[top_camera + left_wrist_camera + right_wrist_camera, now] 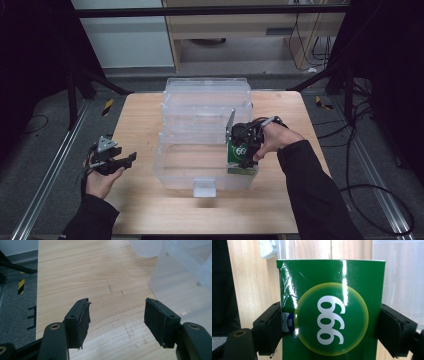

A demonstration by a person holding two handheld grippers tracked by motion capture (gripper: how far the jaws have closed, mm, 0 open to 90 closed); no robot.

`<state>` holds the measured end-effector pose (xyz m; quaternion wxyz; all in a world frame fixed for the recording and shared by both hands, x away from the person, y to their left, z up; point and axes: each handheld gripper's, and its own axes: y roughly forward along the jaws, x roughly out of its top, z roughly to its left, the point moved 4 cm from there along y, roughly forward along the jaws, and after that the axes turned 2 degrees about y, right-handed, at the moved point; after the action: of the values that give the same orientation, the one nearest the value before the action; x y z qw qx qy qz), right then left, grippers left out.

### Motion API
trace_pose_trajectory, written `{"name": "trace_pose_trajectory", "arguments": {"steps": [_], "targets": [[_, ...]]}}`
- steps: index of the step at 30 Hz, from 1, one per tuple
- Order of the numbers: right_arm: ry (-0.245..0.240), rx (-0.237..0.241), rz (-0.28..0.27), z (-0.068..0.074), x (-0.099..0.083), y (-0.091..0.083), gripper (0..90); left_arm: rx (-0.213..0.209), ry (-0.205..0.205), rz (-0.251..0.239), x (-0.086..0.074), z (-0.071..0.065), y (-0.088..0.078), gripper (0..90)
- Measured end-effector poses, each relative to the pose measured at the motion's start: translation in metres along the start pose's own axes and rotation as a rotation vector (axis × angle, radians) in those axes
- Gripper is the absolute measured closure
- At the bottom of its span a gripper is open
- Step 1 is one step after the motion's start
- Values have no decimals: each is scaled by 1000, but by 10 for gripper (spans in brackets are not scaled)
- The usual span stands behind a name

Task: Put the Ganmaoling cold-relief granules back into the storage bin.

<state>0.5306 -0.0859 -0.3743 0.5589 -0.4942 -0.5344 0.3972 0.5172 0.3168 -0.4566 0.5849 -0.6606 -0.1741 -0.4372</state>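
Observation:
A green box (332, 310) marked "999" in a yellow-green circle sits between my right gripper's (329, 327) black pads, which press on both its sides. In the high view that right gripper (246, 150) holds the green box (239, 159) at the right end of the clear plastic bin (175, 175), just above its rim. My left gripper (116, 320) stands open over bare wood with nothing between its jaws. From above, the left gripper (127, 161) is near the table's left edge, apart from the bin.
The clear bin's raised lid (207, 107) stands behind it, and a white latch (204, 188) hangs at its front wall. In the left gripper view the bin's corner (180, 287) lies to the right. Black frame legs and cables (370, 200) surround the wooden table (140, 120).

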Motion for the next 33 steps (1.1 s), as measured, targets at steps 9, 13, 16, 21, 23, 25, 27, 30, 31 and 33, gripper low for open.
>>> {"name": "trace_pose_trajectory", "arguments": {"steps": [9,13,16,21,23,25,27,30,31,33], "targets": [[14,15,-29,0,-1,4,177,0,2,-1,0,0,0,362],[11,5,-28,1,0,4,182,-1,3,3,0,-1,1,362],[-5,-1,-39,1,0,3,183,-1,3,5,-1,-1,1,361],[-14,-10,-58,2,-1,1,183,-1,7,8,-1,-1,2,362],[-21,-13,-61,2,-1,0,183,-2,6,9,-1,-1,2,361],[-18,-18,-61,2,0,-1,184,-2,4,7,-1,-1,2,362],[-17,-23,-69,2,0,-2,185,-2,7,11,-2,-1,3,361],[-13,-26,-83,1,0,-3,185,-2,7,12,-2,-1,3,361],[-15,-27,-86,2,1,-4,185,-1,7,12,-2,-1,3,361],[-23,-28,-97,2,2,-4,185,-2,7,10,-2,-1,3,361]]}}
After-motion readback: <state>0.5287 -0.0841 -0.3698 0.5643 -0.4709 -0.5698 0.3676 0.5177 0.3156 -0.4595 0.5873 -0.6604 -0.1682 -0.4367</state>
